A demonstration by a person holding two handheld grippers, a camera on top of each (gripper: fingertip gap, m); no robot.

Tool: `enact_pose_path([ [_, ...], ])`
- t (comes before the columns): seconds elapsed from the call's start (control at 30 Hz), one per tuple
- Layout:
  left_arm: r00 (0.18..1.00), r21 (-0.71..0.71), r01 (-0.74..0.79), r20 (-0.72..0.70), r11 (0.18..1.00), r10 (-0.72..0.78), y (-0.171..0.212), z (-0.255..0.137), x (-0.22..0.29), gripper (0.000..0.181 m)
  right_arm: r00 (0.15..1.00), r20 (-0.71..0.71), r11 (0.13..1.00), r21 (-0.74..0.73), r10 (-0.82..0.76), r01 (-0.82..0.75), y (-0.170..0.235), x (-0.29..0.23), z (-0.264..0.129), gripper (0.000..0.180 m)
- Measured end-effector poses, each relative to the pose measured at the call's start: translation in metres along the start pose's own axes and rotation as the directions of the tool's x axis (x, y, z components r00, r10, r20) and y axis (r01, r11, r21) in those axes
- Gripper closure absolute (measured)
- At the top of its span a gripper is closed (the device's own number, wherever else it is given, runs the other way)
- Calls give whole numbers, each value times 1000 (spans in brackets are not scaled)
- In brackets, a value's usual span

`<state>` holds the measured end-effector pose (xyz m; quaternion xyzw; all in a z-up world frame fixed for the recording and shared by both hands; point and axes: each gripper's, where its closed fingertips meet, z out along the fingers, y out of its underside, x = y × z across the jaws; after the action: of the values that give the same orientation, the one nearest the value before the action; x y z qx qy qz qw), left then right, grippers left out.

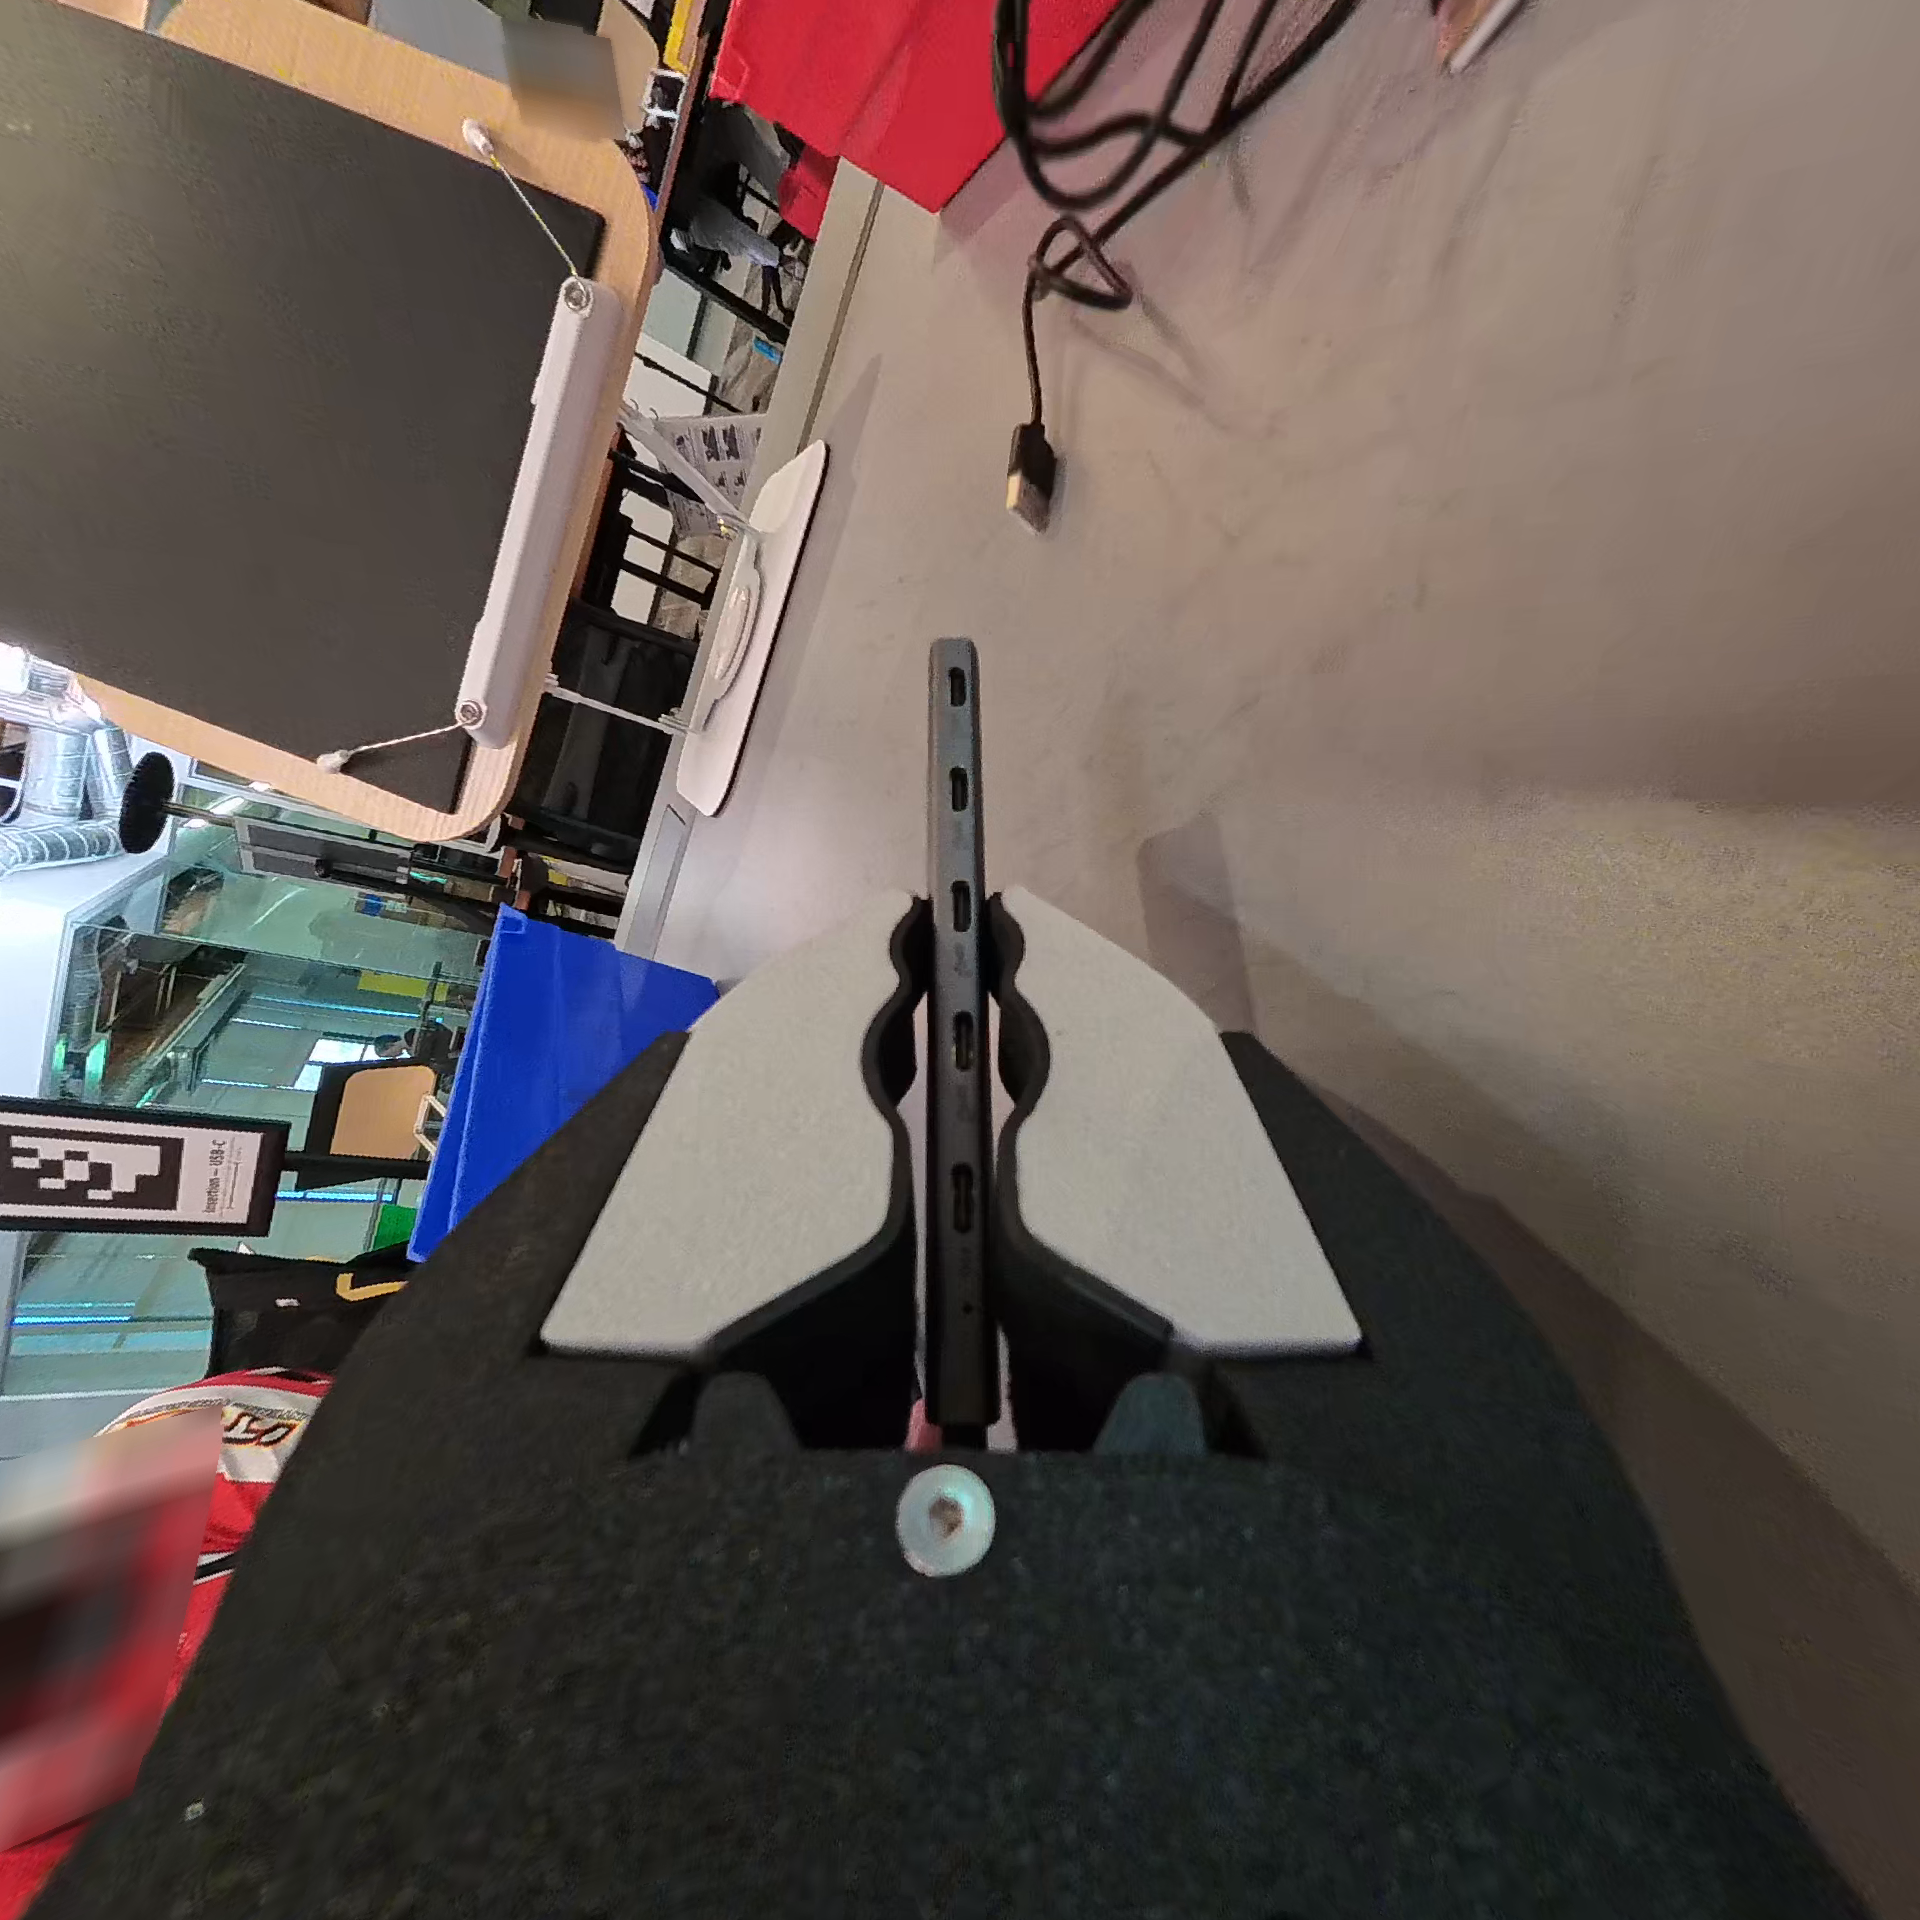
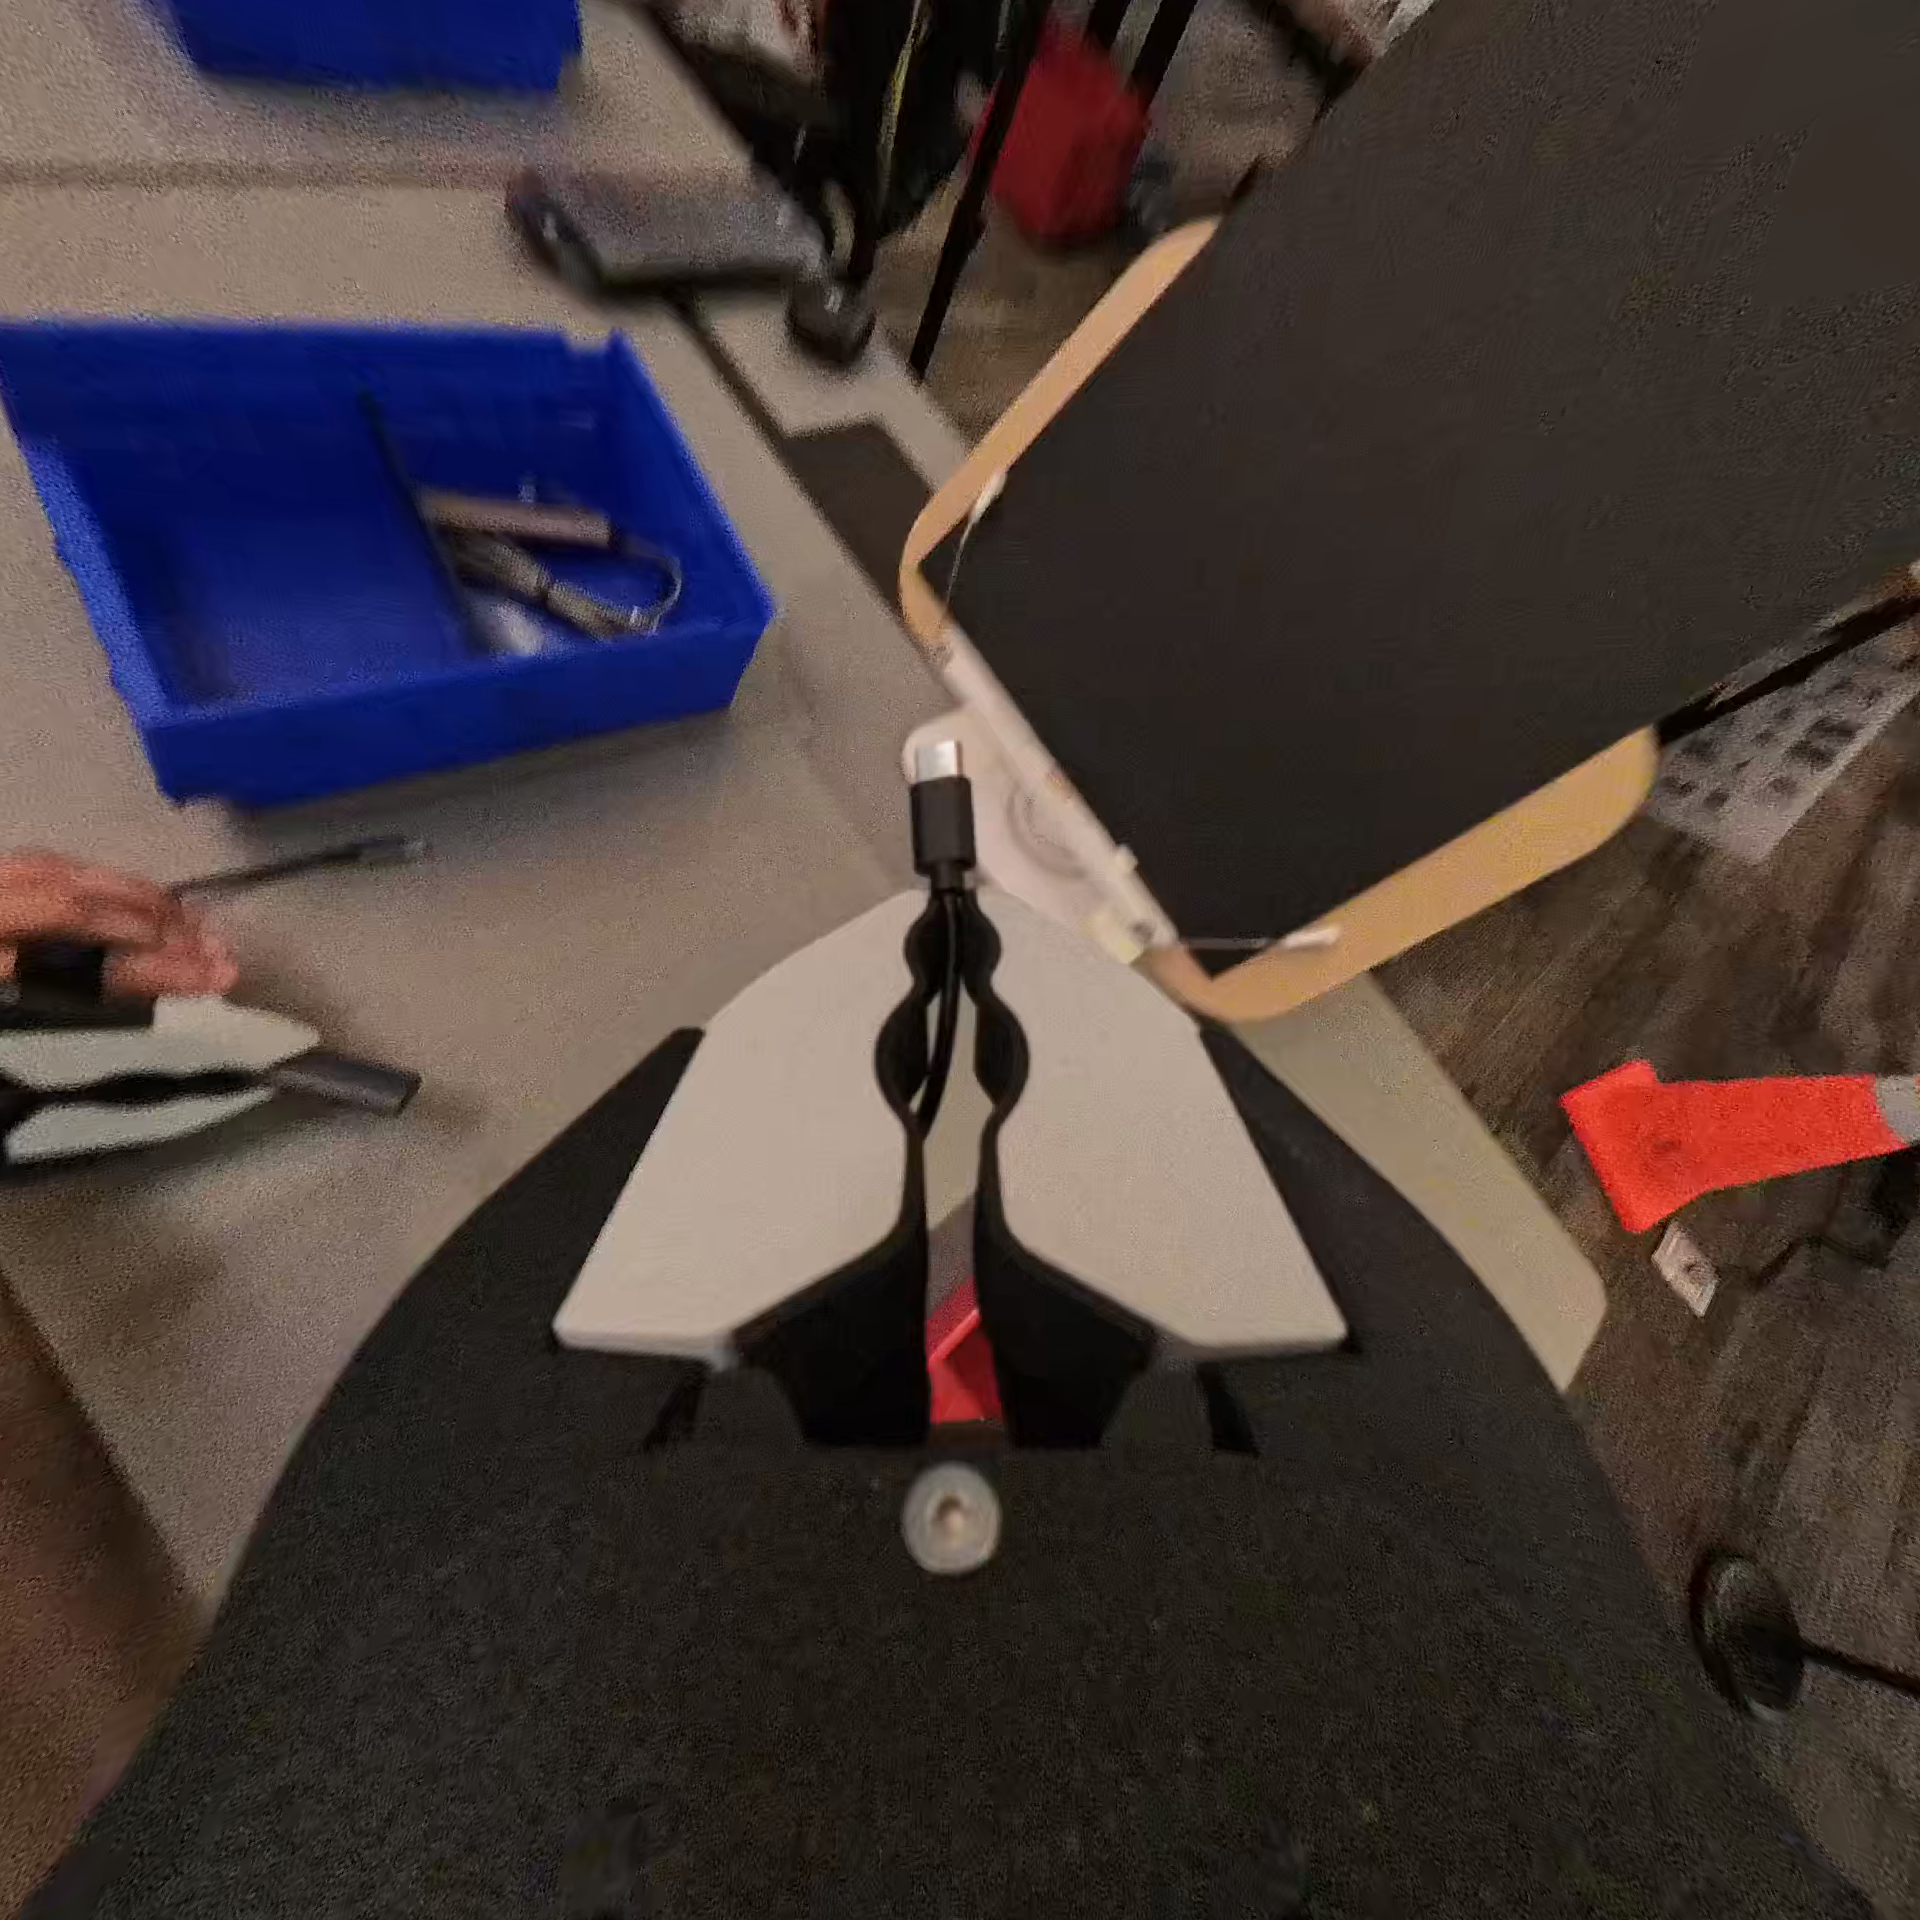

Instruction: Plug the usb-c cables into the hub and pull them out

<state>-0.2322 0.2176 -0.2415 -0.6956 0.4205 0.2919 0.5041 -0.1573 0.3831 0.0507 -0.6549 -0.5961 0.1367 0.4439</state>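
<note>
In the left wrist view my left gripper (image 1: 958,914) is shut on the grey hub (image 1: 956,748). The hub stands edge-on between the fingers, its row of several USB-C ports facing the camera, and its far end sticks out past the fingertips. A second black cable plug (image 1: 1034,480) lies on the grey table (image 1: 1455,623) beyond it. In the right wrist view my right gripper (image 2: 948,920) is shut on a black USB-C cable, and its plug (image 2: 940,805) pokes out past the fingertips with the metal tip forward. The left gripper (image 2: 156,1070) with the hub (image 2: 343,1081) shows at the far left.
A blue bin (image 2: 447,717) holding adapters and cables sits on the table behind the left gripper. A black board with a wooden rim (image 2: 1455,520) stands close ahead of the right gripper. A red box (image 1: 883,83), cable loops (image 1: 1091,156) and a white pad (image 1: 748,623) are further along the table. Tip to tip, the grippers are about 35 centimeters apart.
</note>
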Motion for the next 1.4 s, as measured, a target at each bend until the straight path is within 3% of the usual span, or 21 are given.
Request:
enact_pose_path([
  [0.13,1000,0,-5,-9,1000,5,-1,1,2,172,992,124,984,-178,4,18,68,-41,36,177],
  [0.27,1000,-2,-10,-21,1000,10,-1,3,6,172,922,370,960,-280,113,-5,125,-115,80,176],
  [0.33,1000,-2,-14,-22,1000,14,-2,3,7,172,832,528,943,-332,171,17,146,-162,92,164],
  [0.4,1000,-21,-17,-12,1000,17,0,3,5,172,783,593,940,-341,186,34,154,-185,97,138],
  [0.5,1000,-28,-7,8,1000,7,3,1,-1,172,776,594,939,-344,213,6,155,-182,91,127],
  [0.6,1000,-31,8,14,999,-8,7,-1,-4,172,838,505,932,-362,205,-10,172,-164,71,126],
  [0.67,1000,-37,7,13,999,-6,9,0,-3,172,875,450,935,-354,177,-8,193,-163,54,130],
  [0.77,1000,-48,8,13,999,-8,12,1,-4,172,859,487,950,-312,158,2,228,-191,37,136],
  [0.9,1000,-54,9,17,999,-9,11,2,-5,172,918,388,926,-370,82,74,286,-201,60,157],
  [0.97,1000,-52,11,22,999,-9,9,3,-7,172,921,386,916,-387,55,107,295,-202,61,167],
  [1.07,999,-56,16,28,998,-15,10,5,-9,172,937,346,978,-207,49,25,246,-182,43,178],
  [1.17,999,-59,25,26,998,-23,12,5,-9,172,939,332,973,172,89,-153,149,-146,-16,178],
  [1.23,999,-57,29,21,998,-28,12,5,-9,172,933,349,855,454,87,-250,80,-120,-75,178],
  [1.3,999,-57,29,16,998,-28,12,5,-7,172,897,429,684,622,111,-382,28,-96,-127,179],
  [1.37,1000,-59,22,15,998,-21,12,5,-6,172,863,487,604,651,133,-460,0,-75,-145,177],
  [1.4,1000,-56,21,18,998,-20,11,4,-7,172,863,477,637,615,168,-464,-4,-67,-135,178],
])
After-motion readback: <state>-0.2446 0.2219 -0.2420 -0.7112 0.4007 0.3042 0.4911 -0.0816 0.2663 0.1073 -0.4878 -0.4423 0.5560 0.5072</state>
